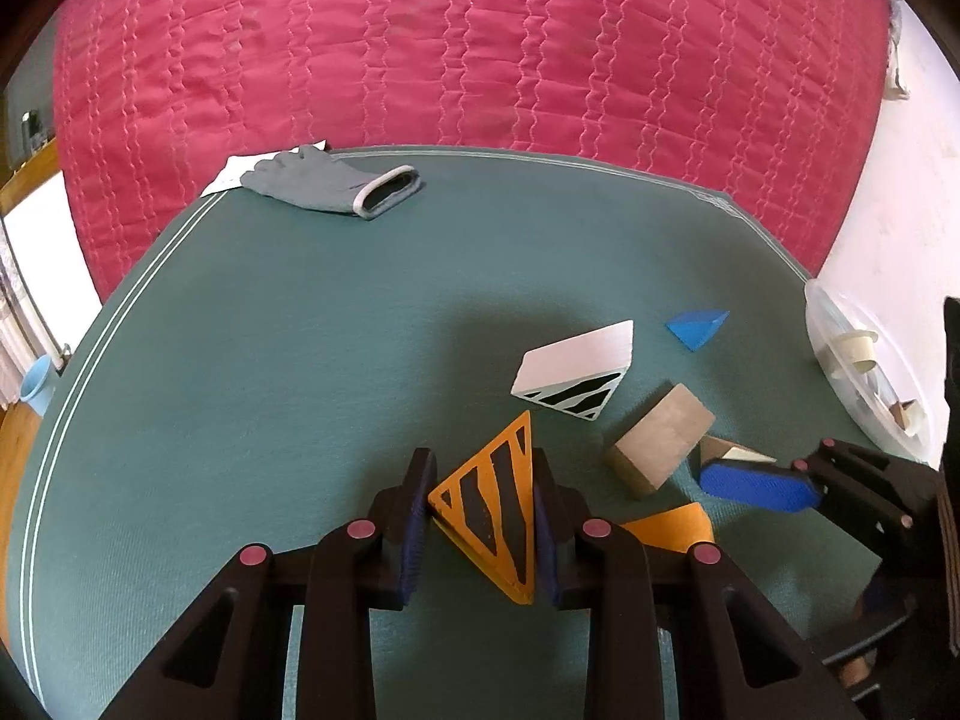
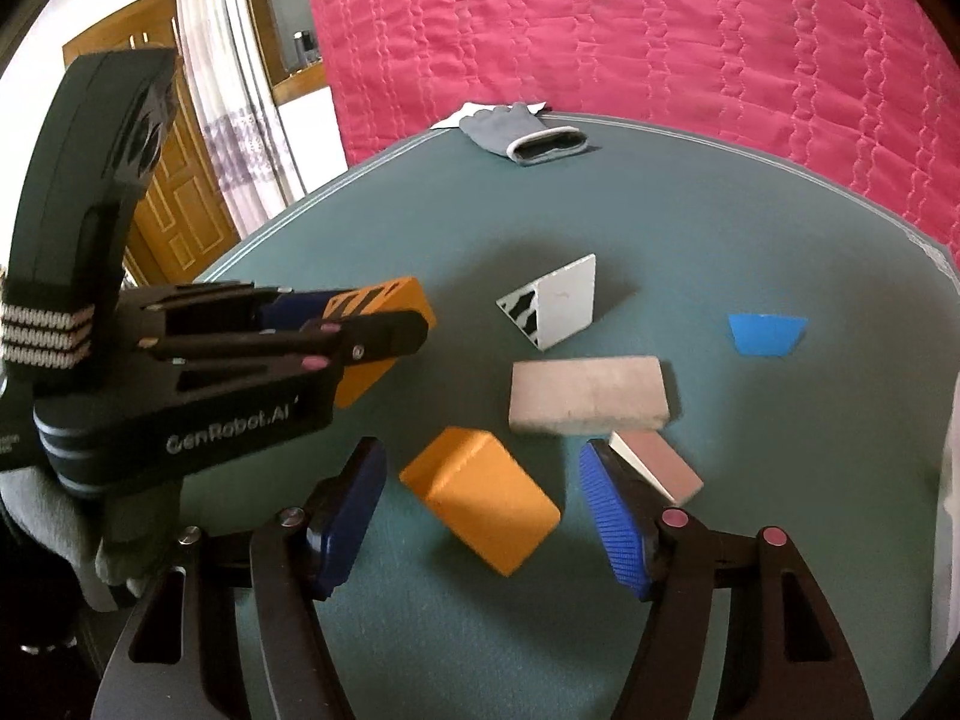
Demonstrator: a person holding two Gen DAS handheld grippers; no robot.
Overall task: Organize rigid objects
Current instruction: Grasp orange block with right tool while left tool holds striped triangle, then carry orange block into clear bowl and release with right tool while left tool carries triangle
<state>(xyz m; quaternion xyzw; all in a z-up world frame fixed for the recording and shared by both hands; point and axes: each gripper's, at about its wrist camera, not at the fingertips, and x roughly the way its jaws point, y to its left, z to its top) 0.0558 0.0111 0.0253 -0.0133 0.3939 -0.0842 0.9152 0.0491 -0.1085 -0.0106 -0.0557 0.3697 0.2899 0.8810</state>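
left wrist view: the left tongs [image 1: 483, 516] are clamped on an orange striped wedge [image 1: 495, 507], lifted above the green tabletop [image 1: 240, 360]. a white striped wedge [image 1: 573, 369], a blue wedge [image 1: 696, 327] and a grey block [image 1: 660, 438] lie to the right.

right wrist view: the right tongs [image 2: 480, 516] are spread wide and hold nothing, flanking a plain orange block [image 2: 480, 498] lying on the tabletop.
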